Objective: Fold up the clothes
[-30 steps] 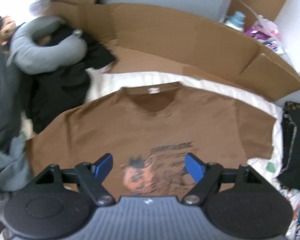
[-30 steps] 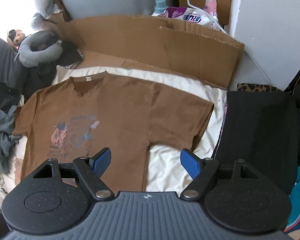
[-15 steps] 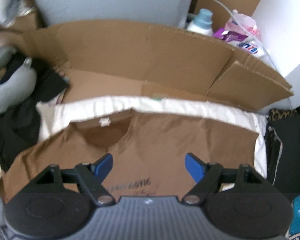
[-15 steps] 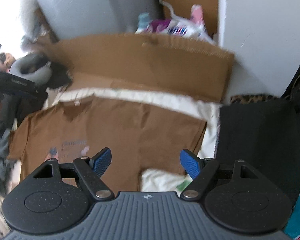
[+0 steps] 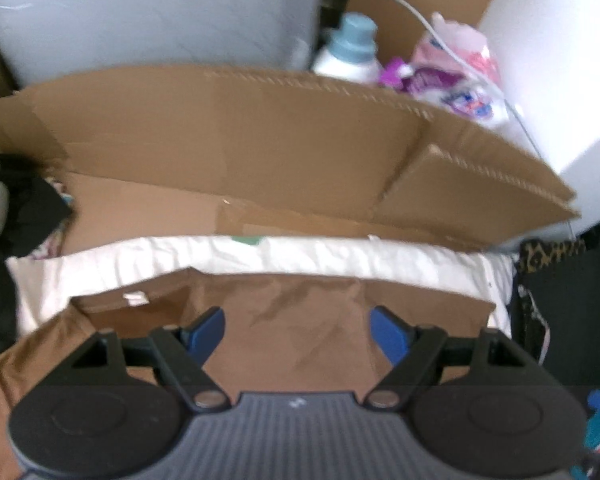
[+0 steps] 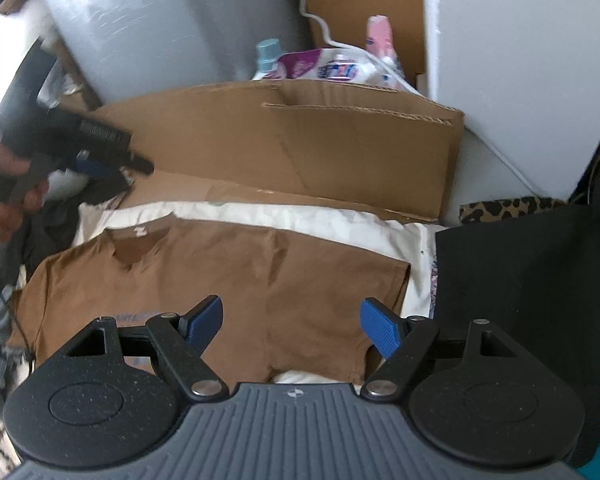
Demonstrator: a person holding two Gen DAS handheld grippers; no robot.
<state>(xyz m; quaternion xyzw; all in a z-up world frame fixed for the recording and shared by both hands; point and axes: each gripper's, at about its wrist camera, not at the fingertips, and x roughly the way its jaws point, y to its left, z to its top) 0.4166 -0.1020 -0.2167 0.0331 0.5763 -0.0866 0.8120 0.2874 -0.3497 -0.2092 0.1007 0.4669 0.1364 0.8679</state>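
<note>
Since a second ago my left gripper (image 5: 298, 330) has swung from over the chest print to the collar and right shoulder of the brown T-shirt (image 6: 228, 276); the neck pillow has slid out of its view. My right gripper (image 6: 292, 326) has eased closer to the right sleeve, and the other tool, held in a hand (image 6: 8, 184), now shows at far left. Both sets of jaws stand wide open as before, with nothing between them.

The shirt lies flat, face up, on a white sheet (image 6: 340, 224), collar toward the far cardboard (image 6: 300, 148). Its neck label shows white. The right sleeve is spread out, with light creases near the shoulder. A black garment (image 6: 516, 280) lies just right of the sheet.
</note>
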